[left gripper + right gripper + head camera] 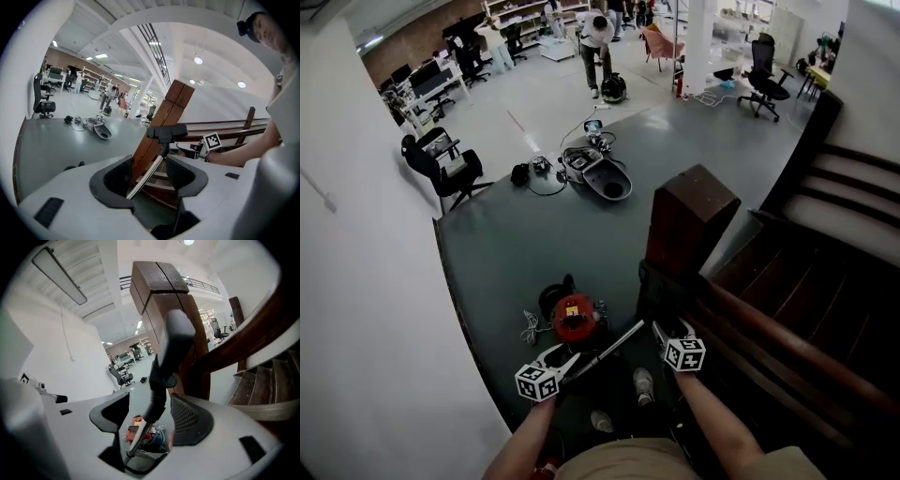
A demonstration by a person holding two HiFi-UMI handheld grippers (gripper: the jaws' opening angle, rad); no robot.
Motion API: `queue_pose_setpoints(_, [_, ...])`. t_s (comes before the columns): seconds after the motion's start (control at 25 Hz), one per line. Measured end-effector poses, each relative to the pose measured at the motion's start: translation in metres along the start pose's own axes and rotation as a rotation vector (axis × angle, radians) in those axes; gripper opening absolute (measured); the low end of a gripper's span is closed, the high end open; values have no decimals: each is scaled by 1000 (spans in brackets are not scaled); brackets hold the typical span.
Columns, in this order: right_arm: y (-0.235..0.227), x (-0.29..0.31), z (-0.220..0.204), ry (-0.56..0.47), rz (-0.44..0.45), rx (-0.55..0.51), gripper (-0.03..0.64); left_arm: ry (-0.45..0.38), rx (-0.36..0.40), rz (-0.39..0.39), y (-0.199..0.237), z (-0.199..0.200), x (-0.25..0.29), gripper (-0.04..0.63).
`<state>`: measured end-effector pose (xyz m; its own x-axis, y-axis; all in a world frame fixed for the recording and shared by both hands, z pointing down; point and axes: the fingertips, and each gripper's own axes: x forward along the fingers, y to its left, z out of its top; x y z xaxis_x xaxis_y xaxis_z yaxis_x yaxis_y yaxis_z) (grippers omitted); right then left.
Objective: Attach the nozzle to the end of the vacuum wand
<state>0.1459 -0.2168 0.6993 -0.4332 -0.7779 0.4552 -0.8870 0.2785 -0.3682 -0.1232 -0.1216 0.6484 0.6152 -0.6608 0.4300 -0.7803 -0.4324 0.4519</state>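
Grey floor [516,244] below: left fingers [112,180] clamp wand [147,173], right fingers [190,420] clamp nozzle [176,341].

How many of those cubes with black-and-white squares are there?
2. One cube rides on the left gripper, low in the head view; the other cube rides on the right gripper, by the wooden stair rail. None seems hidden.

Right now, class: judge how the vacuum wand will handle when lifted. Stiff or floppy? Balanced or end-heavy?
The wand looks like a straight metal tube, so probably stiff. The wide nozzle at its far end likely makes it end-heavy and apt to swing. Its shiny surface may slip in a loose grip.
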Motion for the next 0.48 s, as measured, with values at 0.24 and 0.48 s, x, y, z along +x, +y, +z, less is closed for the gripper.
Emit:
queue_pose_setpoints(0.24, [60, -55, 53, -109, 64, -34, 262, -147, 29, -9, 1, 45, -67, 219])
queue_pose_setpoints(0.48, [126, -109, 109, -225, 129, -74, 262, -279, 52, -27, -7, 76, -131, 219])
